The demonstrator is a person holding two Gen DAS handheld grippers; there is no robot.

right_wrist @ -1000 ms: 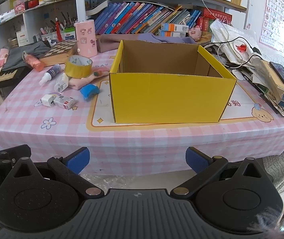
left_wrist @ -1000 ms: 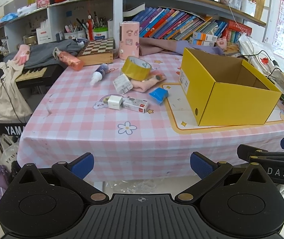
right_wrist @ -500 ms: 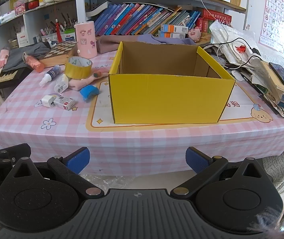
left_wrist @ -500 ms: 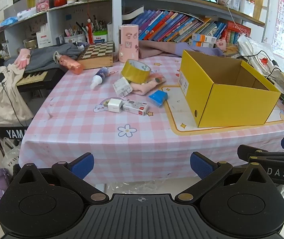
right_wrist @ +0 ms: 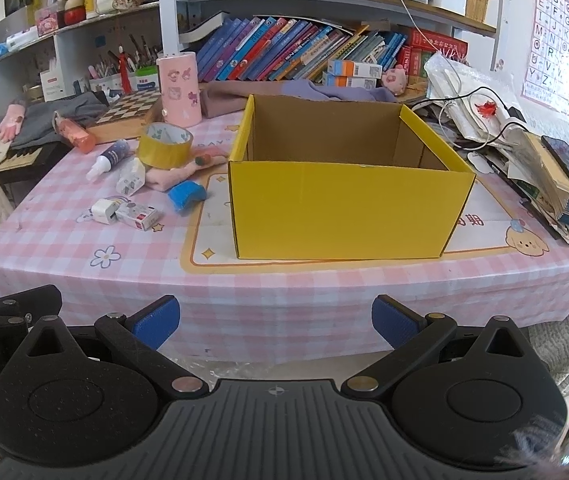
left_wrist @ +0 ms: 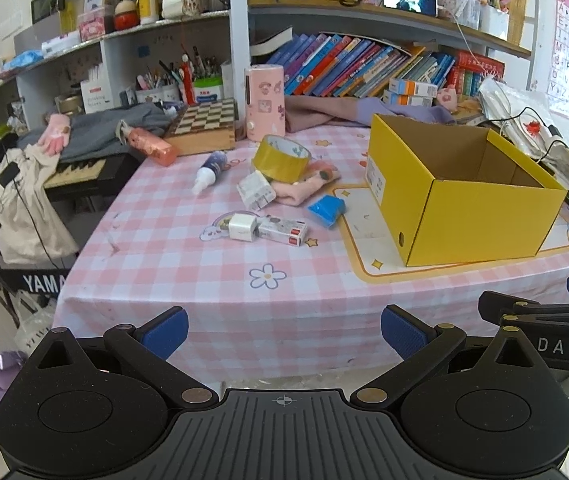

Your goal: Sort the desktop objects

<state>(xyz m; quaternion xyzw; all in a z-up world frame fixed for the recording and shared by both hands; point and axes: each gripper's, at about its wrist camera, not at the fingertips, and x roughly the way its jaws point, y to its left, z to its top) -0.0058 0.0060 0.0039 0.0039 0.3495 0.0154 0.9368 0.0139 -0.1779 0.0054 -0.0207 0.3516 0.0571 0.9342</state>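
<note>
The yellow box (right_wrist: 350,210) is the biggest thing on the counter (right_wrist: 324,280), standing open-topped and apparently empty at about 12 o'clock in the right wrist view and 2 o'clock in the left — light, stiff cardboard, best left where it is as the bin. The loose things lie just beside it, round 10 to 11 o'clock in the right view. The yellow tape roll (left_wrist: 282,158) leans on a soft pink cloth item (left_wrist: 306,188); it looks rigid and light, best pinched across its wall. The dropper bottle (left_wrist: 209,171) lies on its side, smooth and likely to roll, so take it across the body. The blue piece (left_wrist: 326,209) looks soft — squeeze gently. The small carton (left_wrist: 283,230) and white charger (left_wrist: 240,227) touch each other; both seem hard, light and flat-sided, easy to clamp. The left tool (left_wrist: 283,326) and right tool (right_wrist: 275,320) both hang short of the counter edge, jaws spread wide, holding nothing.
</note>
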